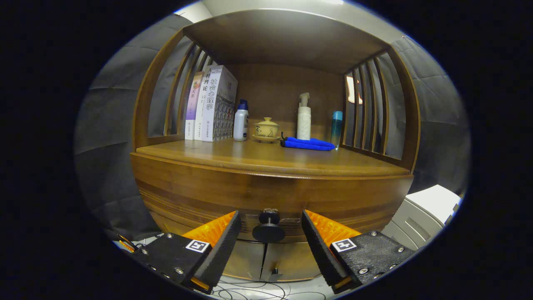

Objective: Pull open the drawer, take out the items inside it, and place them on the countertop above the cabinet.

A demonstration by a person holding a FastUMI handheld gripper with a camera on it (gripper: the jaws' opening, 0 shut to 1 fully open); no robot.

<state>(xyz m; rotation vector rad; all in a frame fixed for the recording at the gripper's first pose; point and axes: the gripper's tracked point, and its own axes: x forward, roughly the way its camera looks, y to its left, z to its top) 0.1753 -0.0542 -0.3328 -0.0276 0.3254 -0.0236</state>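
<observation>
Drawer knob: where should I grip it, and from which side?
Grip the knob on its narrow stem behind the round cap, coming straight at the drawer front. It sticks out toward the gripper, centred between the open fingers, so they can close from either side and pull back.

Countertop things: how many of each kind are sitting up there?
Books: 3
Bottles: 3, a white one with a blue cap, a pump bottle, a teal one
Lidded cup on a saucer: 1
Blue cloth: 1
Total: 8

The gripper is open, its fingers either side of the drawer knob.
</observation>
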